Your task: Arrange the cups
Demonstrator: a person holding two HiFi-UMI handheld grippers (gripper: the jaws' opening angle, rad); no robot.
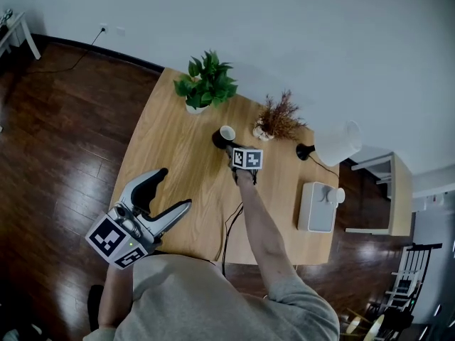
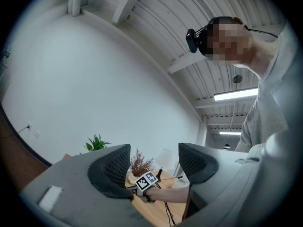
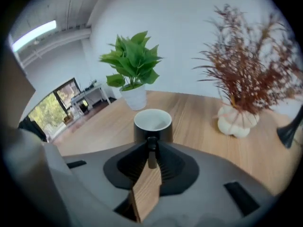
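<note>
Now the right claw [image 3: 151,161] pinches the cup [image 3: 152,123] by its handle [image 3: 151,148]. It looks hard, slippery, breakable. The left claw [image 2: 154,167] is open, empty.

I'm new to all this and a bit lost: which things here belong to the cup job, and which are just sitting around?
Part of the job: black cup, its handle pinched in the jaws of the right gripper; left gripper, jaws apart, empty.
Just sitting around: green plant, dried plant, lamp, white box, cable.
</note>
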